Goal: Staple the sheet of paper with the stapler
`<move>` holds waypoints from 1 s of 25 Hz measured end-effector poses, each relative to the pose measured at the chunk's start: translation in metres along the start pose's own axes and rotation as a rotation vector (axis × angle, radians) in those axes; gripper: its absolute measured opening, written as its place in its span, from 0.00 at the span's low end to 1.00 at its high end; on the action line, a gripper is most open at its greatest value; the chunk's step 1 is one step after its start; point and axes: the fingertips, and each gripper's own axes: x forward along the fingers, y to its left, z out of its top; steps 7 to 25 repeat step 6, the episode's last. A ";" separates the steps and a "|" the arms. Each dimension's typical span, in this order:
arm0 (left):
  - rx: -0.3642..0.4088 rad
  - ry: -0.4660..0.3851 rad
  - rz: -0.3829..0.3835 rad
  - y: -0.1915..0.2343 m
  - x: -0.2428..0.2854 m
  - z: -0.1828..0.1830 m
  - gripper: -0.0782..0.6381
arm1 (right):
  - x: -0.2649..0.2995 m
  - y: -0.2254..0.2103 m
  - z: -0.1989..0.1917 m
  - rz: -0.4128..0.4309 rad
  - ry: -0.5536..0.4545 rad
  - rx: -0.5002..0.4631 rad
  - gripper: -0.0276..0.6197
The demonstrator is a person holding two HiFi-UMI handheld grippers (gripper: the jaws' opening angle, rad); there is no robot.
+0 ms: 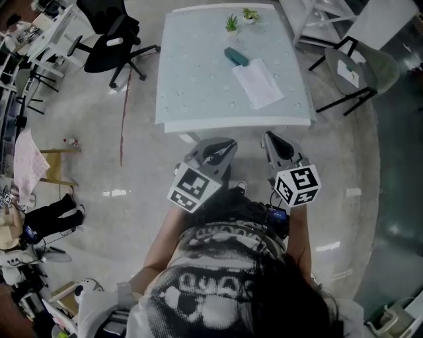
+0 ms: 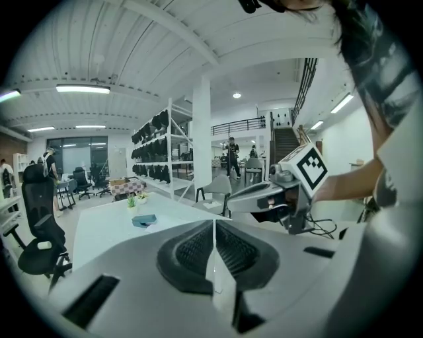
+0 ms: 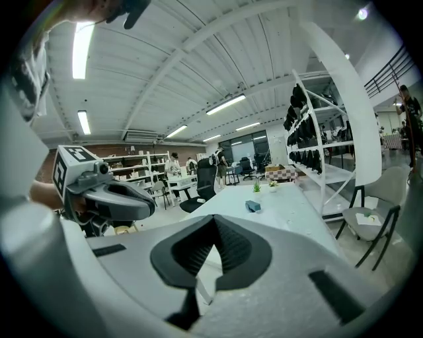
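Teal stapler (image 1: 236,56), paper (image 1: 258,82) well beyond closed left gripper (image 1: 223,142), right gripper (image 1: 272,136)

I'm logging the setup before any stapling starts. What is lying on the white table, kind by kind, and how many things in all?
Potted plants: 2
Stapler: 1
Sheet of paper: 1
Total: 4
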 end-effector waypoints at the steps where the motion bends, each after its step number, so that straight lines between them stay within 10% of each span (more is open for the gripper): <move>1: 0.000 0.000 -0.002 0.000 0.001 0.000 0.12 | 0.000 -0.001 0.000 -0.001 0.000 -0.001 0.03; 25: 0.008 -0.005 -0.002 0.004 0.003 0.001 0.12 | 0.004 -0.007 0.002 -0.007 -0.005 -0.008 0.03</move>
